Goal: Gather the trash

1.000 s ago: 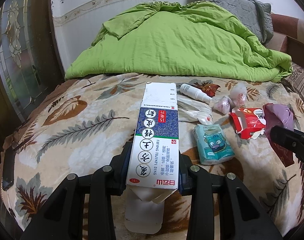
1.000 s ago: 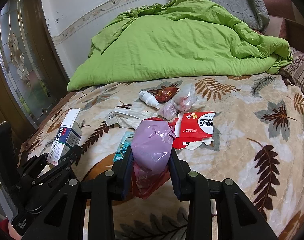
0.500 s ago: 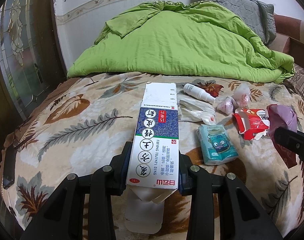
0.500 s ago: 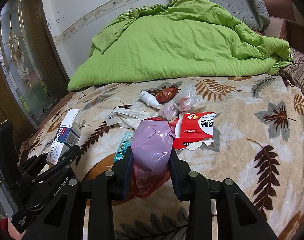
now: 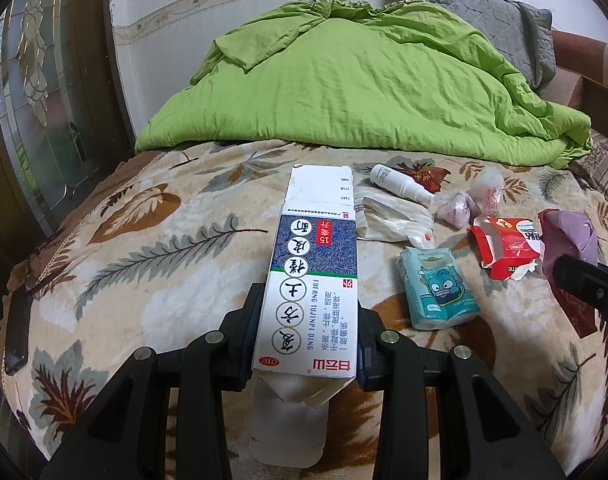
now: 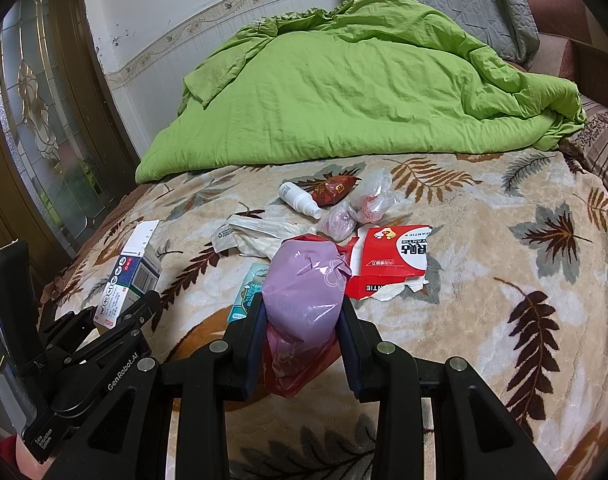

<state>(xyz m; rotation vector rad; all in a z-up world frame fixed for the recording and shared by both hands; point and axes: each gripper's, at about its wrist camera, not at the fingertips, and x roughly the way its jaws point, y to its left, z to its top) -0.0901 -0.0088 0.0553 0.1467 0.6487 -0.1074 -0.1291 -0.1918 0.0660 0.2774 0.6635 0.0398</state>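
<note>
My left gripper (image 5: 307, 320) is shut on a long white-and-blue medicine box (image 5: 313, 276), held lengthwise above the bed; the same box (image 6: 128, 276) shows at the left of the right wrist view. My right gripper (image 6: 302, 320) is shut on a purple-and-red plastic bag (image 6: 304, 296), also seen at the right edge as the purple bag (image 5: 567, 236). On the leaf-print blanket lie a teal tissue pack (image 5: 437, 288), a torn red-and-white box (image 6: 395, 260), a white bottle (image 6: 300, 200), a white wrapper (image 6: 260, 234), a dark red packet (image 6: 335, 188) and small clear bags (image 6: 367, 200).
A crumpled green duvet (image 6: 355, 88) and a grey pillow (image 6: 443, 4) fill the back of the bed. A wooden door with patterned glass (image 5: 36, 92) stands at the left. A dark phone-like object (image 5: 16, 336) lies at the bed's left edge.
</note>
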